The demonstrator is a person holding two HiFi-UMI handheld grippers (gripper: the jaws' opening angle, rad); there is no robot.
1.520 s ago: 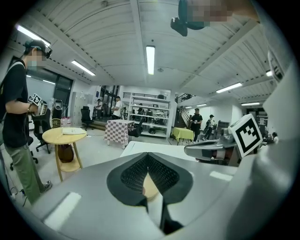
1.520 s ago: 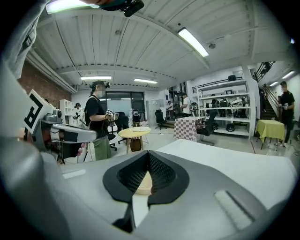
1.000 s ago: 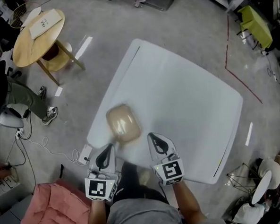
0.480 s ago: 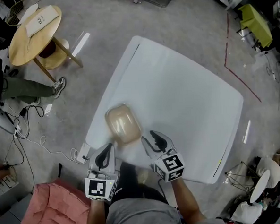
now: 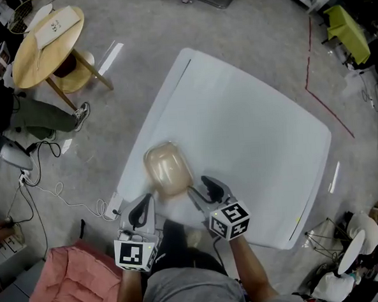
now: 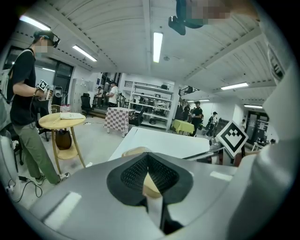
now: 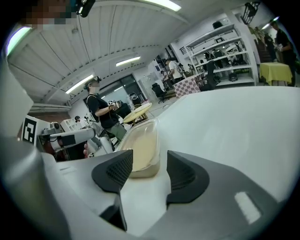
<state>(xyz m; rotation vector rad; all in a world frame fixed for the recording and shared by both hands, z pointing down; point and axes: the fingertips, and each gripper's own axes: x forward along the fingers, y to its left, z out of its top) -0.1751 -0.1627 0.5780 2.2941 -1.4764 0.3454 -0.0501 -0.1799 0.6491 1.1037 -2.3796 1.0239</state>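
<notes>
Contact looks not yet made: the container (image 5: 168,169), a clear tub with a tan filling, lies flat on the white table (image 5: 251,130) near its front-left edge, and neither gripper has it. The right gripper (image 5: 201,188) is the nearer of the two. Its jaws stand spread, and in the right gripper view (image 7: 149,161) the container (image 7: 140,147) sits just ahead of them, its near end lined up with the gap. The left pad overlaps it in the picture, but I cannot tell whether any pad touches the wall. The left gripper (image 5: 141,209) hangs off the table's front edge, beside the container's near-left corner and apart from it. In the left gripper view its jaws (image 6: 149,176) are pressed together with nothing pinched, and only a sliver of the container's rim (image 6: 133,151) shows above them. By my reading, the approach of the right gripper is done or nearly so, while closing on the container and lifting it are not yet done; it rests fully on the table, level, its lid on. Away from the work, a round table (image 5: 42,41) and a person (image 5: 7,107) stand on the floor to the left, and a pink cloth (image 5: 69,282) lies at the lower left.
</notes>
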